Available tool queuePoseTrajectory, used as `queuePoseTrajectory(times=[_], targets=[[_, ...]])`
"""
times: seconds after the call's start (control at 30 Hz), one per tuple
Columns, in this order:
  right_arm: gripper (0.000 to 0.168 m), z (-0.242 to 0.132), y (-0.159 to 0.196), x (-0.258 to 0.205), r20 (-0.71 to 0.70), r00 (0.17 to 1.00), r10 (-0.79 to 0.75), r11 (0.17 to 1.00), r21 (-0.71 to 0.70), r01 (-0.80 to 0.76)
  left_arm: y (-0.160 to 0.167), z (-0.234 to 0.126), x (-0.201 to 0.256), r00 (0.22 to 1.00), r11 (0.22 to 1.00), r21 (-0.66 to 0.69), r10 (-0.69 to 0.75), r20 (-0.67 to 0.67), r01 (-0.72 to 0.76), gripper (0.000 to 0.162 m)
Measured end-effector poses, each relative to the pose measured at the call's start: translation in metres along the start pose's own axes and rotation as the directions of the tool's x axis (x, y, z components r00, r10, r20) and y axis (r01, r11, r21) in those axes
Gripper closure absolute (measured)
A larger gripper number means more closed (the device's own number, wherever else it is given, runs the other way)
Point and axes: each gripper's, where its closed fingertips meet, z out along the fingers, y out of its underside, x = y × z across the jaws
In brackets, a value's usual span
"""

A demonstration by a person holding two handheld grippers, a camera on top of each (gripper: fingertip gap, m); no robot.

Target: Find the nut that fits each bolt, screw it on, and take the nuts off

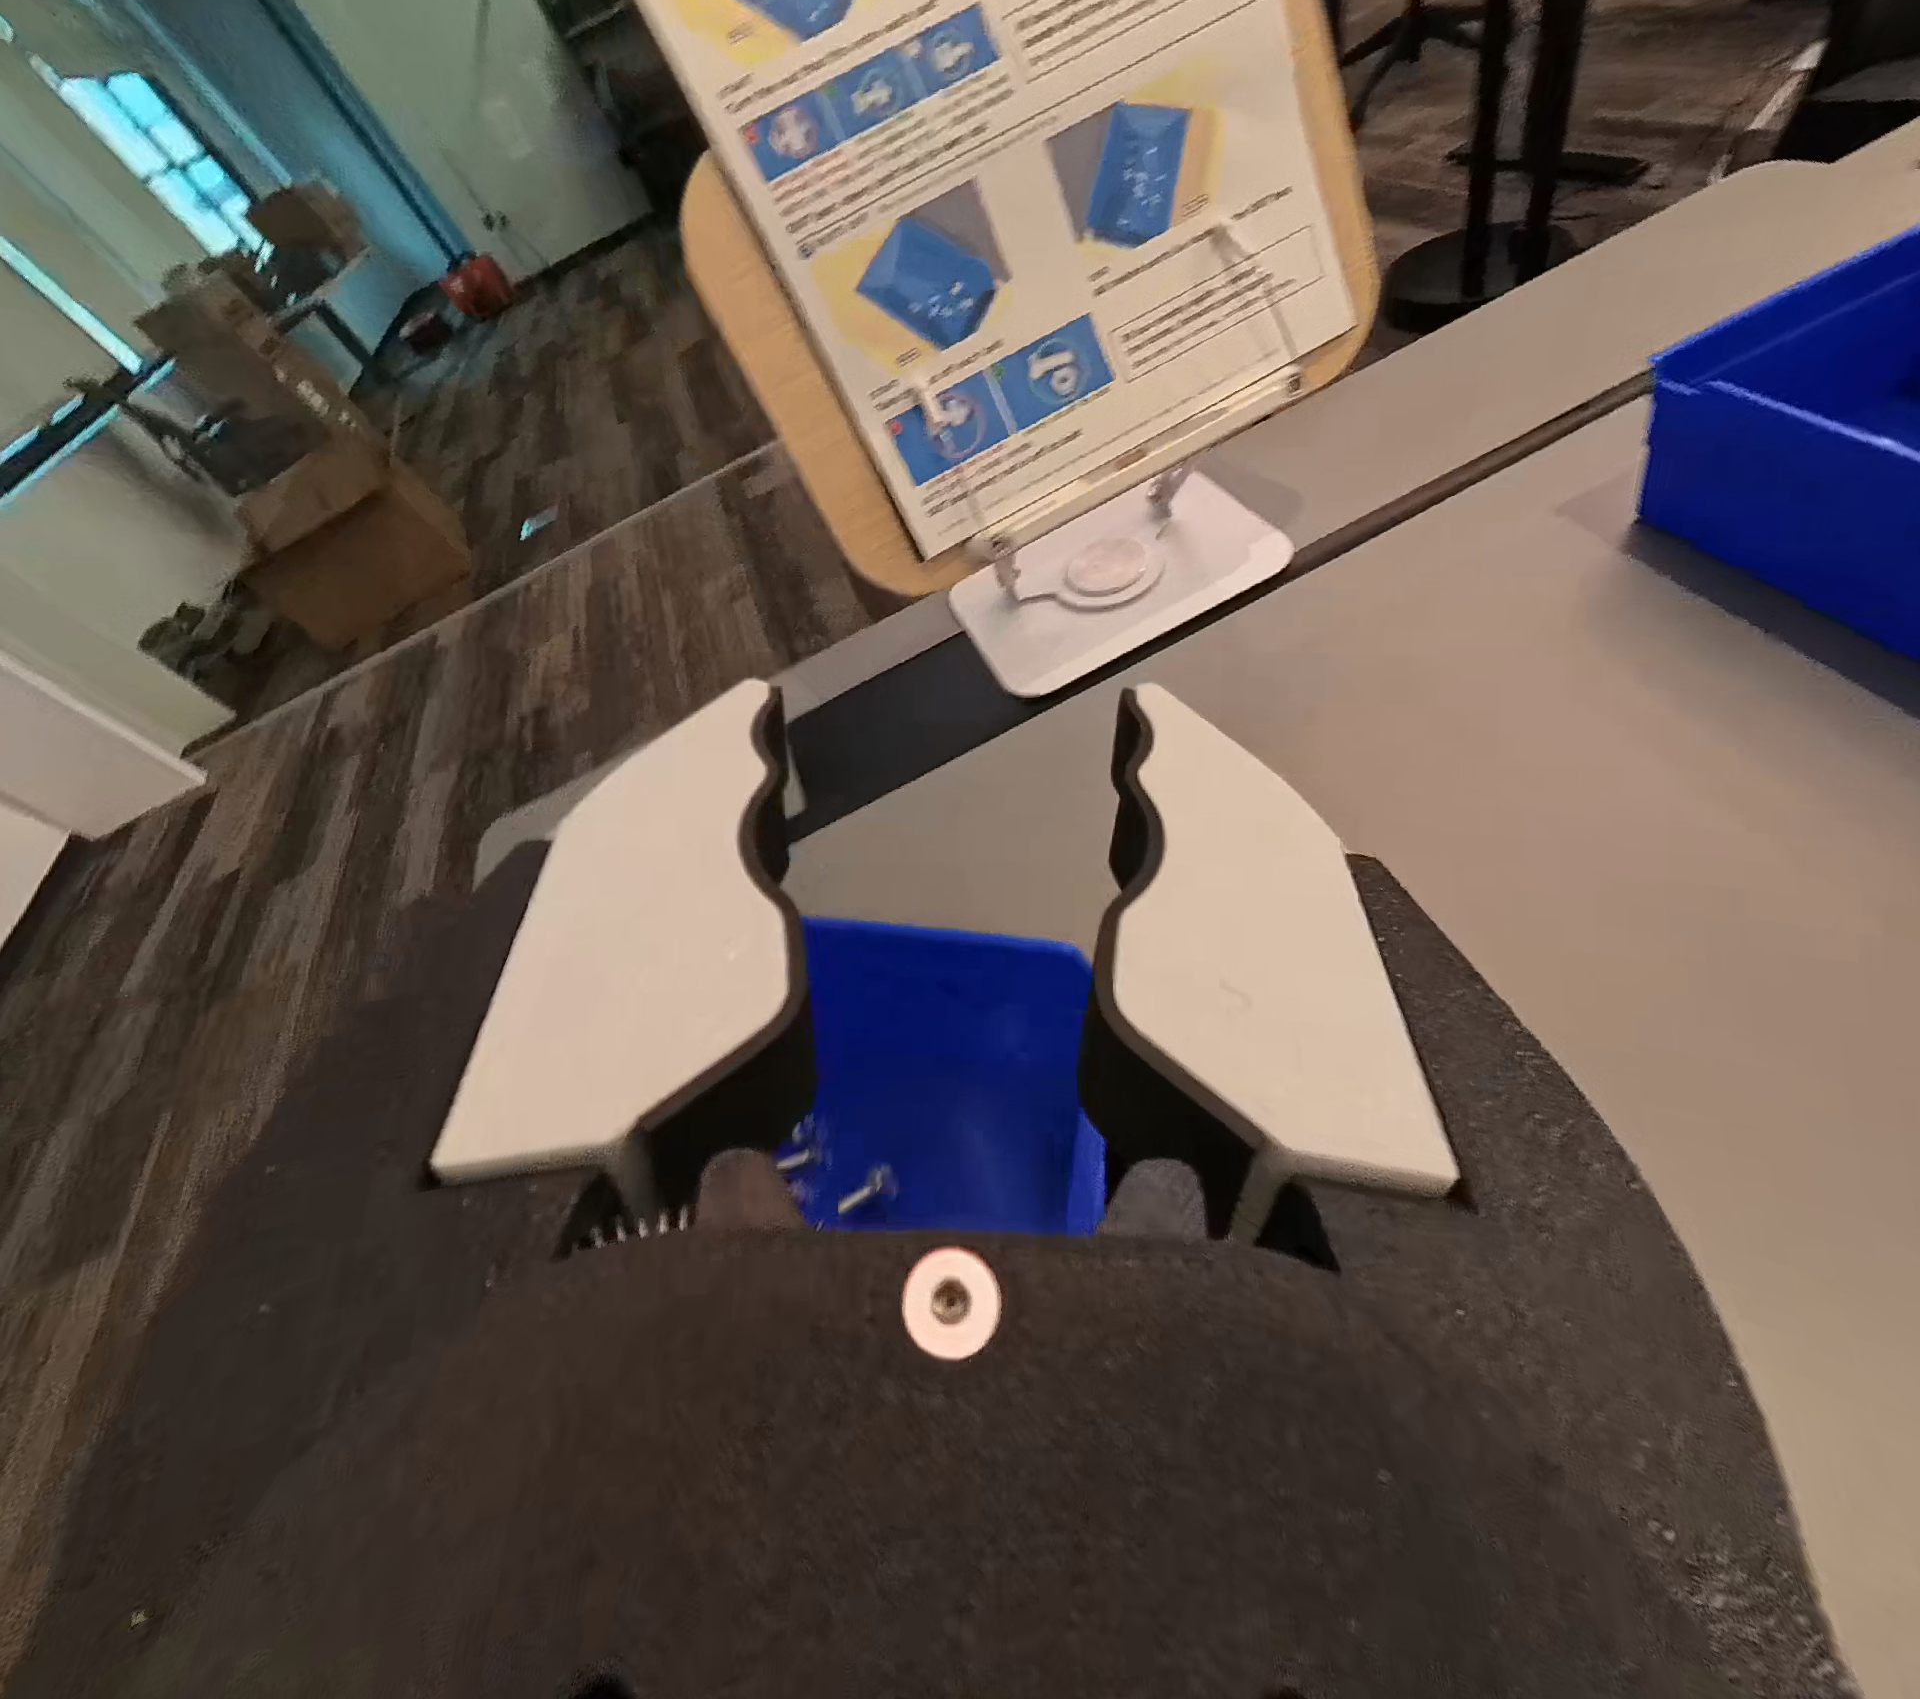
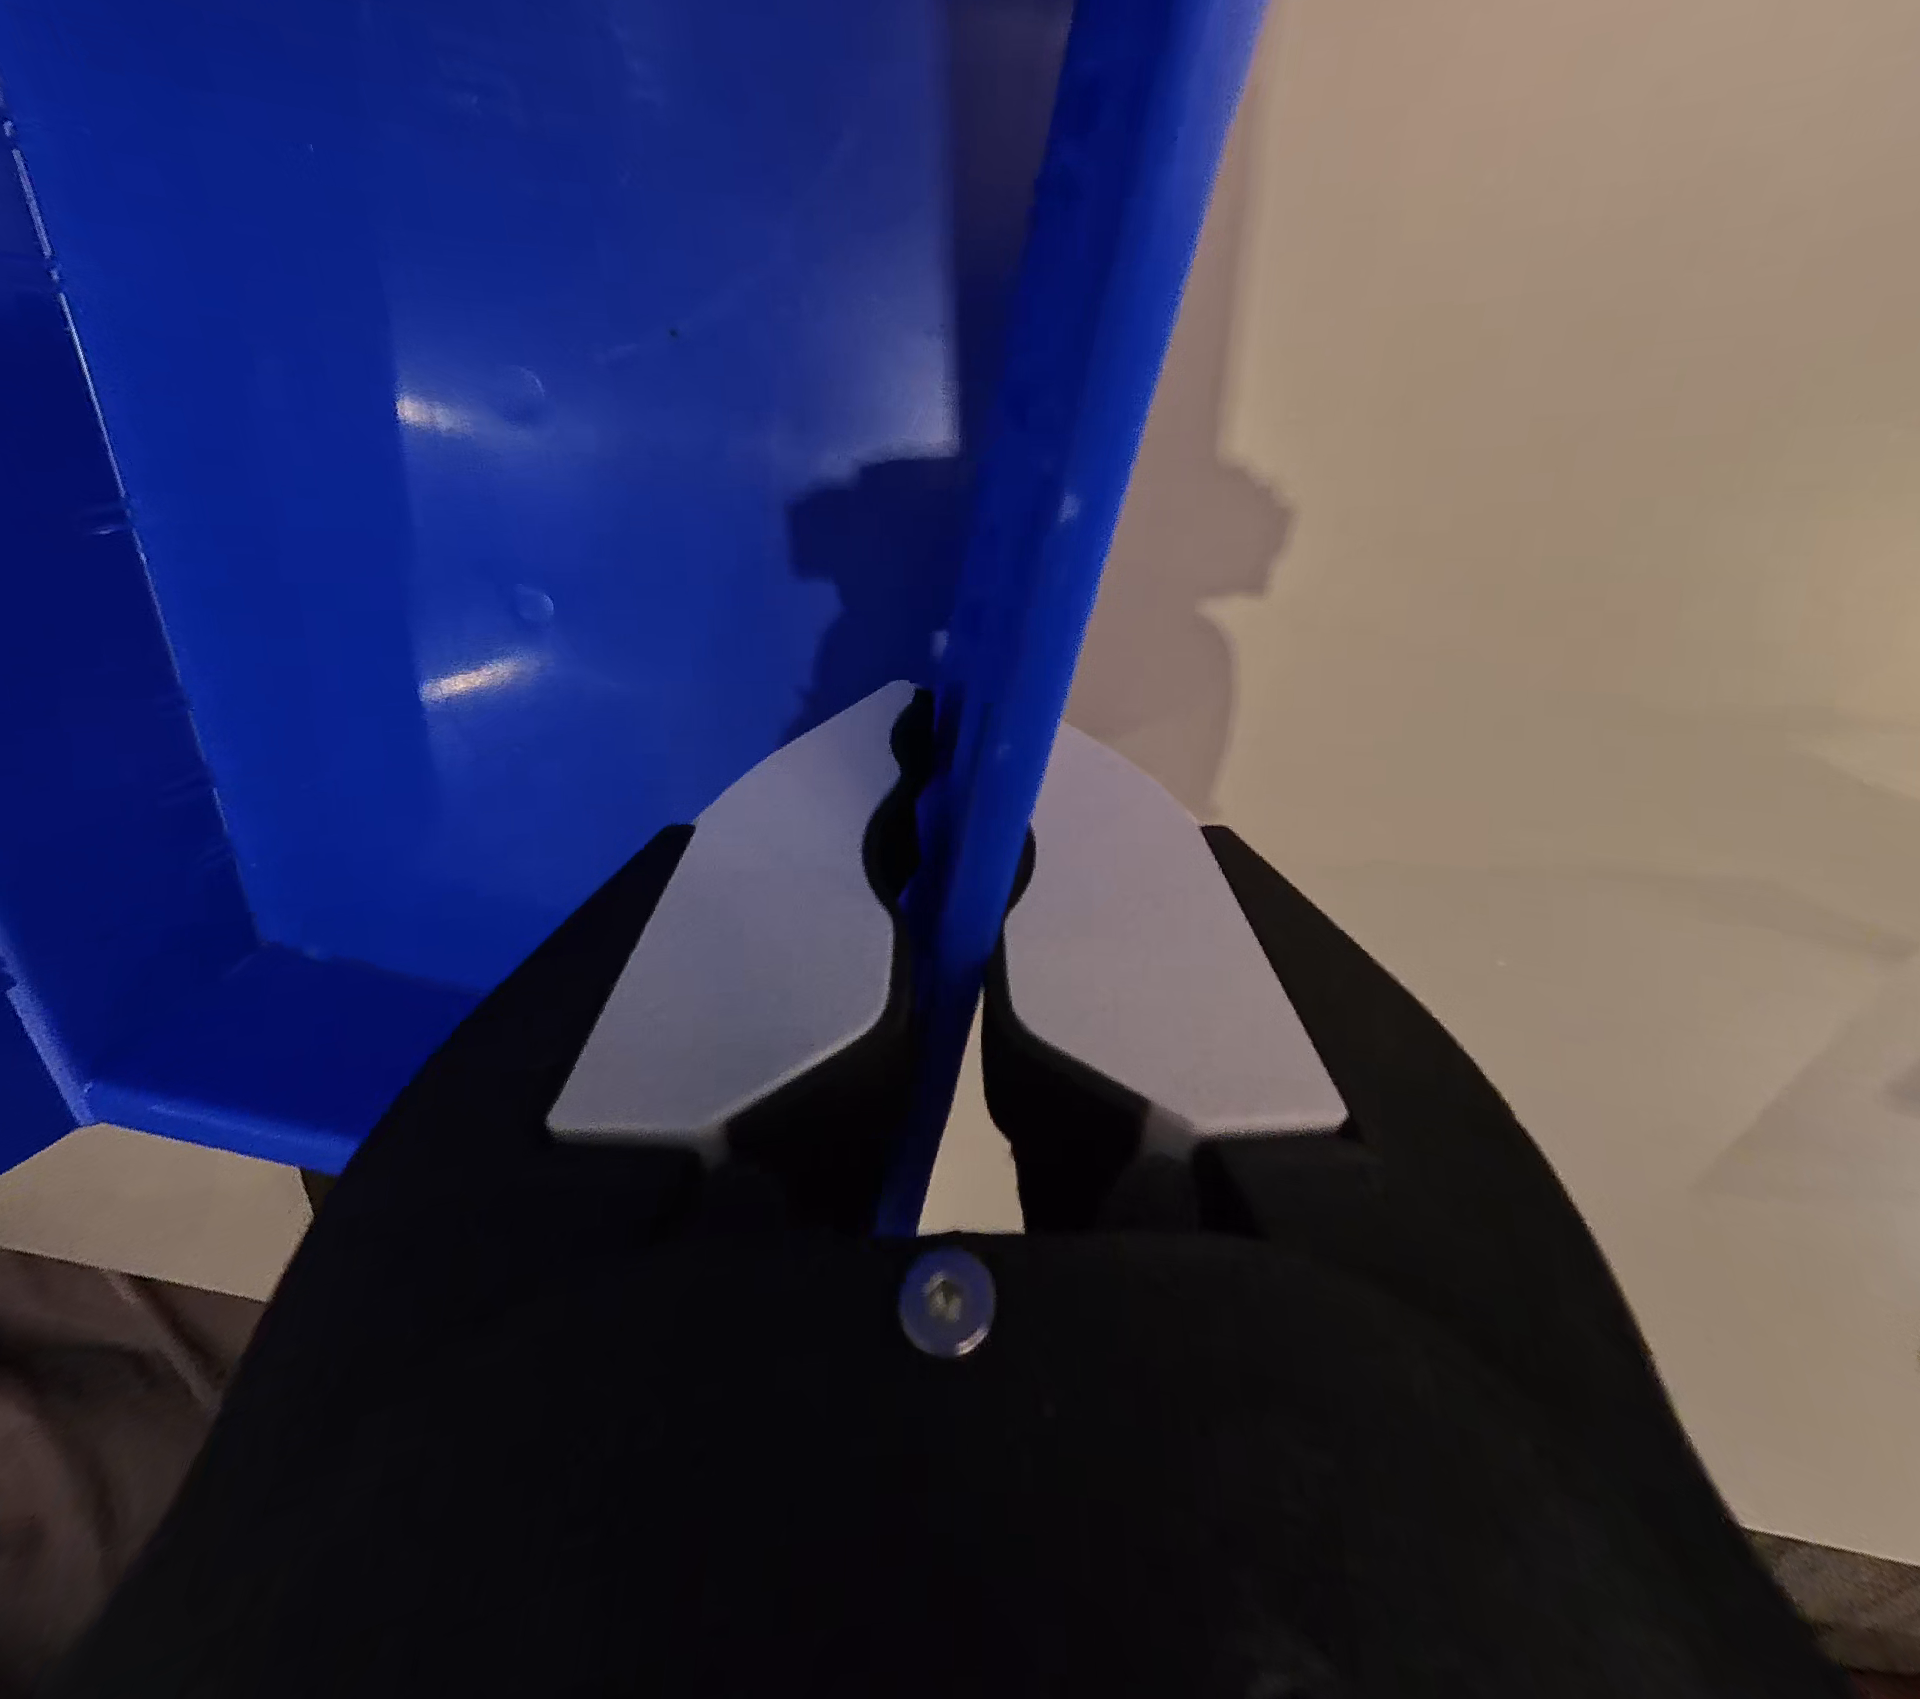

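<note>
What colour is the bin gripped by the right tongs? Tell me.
Blue bin; right wrist view shows it best.

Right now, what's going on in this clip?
The right gripper is shut on the side wall of a blue bin, one finger inside and one outside; the part of the bin in view holds nothing. The left gripper is open above a second blue bin with a few bolts in it. No nut or bolt is held, so no threading is under way. An instruction sheet stands on the table.

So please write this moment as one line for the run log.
left gripper: open, above blue bin with bolts | right gripper: shut on empty blue bin's wall | table: instruction sheet standing
</note>
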Motion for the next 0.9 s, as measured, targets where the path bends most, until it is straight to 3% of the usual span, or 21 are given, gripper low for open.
queuePoseTrajectory(times=[0.17,0.27,0.33,0.47,0.6,0.67,0.77,0.9], targets=[[0.158,0.000,0.000,0.000,-0.006,1.000,-0.007,1.000,0.014,0.007,0.034,-0.019,-0.075,0.974,0.985,-0.074,-0.142,0.177,0.157,0.101],[0.144,0.003,0.000,0.002,-0.043,0.998,-0.040,0.999,0.031,0.042,0.070,-0.037,-0.122,0.926,0.949,-0.138,-0.232,0.299,0.283,0.101],[0.144,0.004,0.003,0.006,-0.083,0.995,-0.057,0.998,0.016,0.058,0.096,-0.048,-0.147,0.887,0.913,-0.185,-0.278,0.369,0.364,0.103],[0.129,-0.005,-0.003,0.012,-0.152,0.987,-0.058,0.995,0.075,0.070,0.138,-0.053,-0.171,0.836,0.837,-0.234,-0.386,0.391,0.495,0.103],[0.118,-0.038,-0.024,0.003,-0.176,0.983,-0.057,0.960,0.261,0.102,0.182,-0.054,-0.185,0.786,0.741,-0.309,-0.459,0.415,0.596,0.105],[0.111,-0.063,-0.035,-0.004,-0.196,0.979,-0.059,0.916,0.379,0.131,0.204,-0.053,-0.184,0.757,0.671,-0.363,-0.505,0.415,0.646,0.106],[0.108,-0.107,-0.047,-0.019,-0.193,0.980,-0.055,0.805,0.571,0.157,0.233,-0.048,-0.172,0.746,0.576,-0.475,-0.532,0.399,0.665,0.122],[0.109,-0.163,-0.052,-0.046,-0.122,0.991,-0.058,0.637,0.759,0.131,0.260,-0.049,-0.172,0.732,0.493,-0.542,-0.497,0.466,0.680,0.118]])
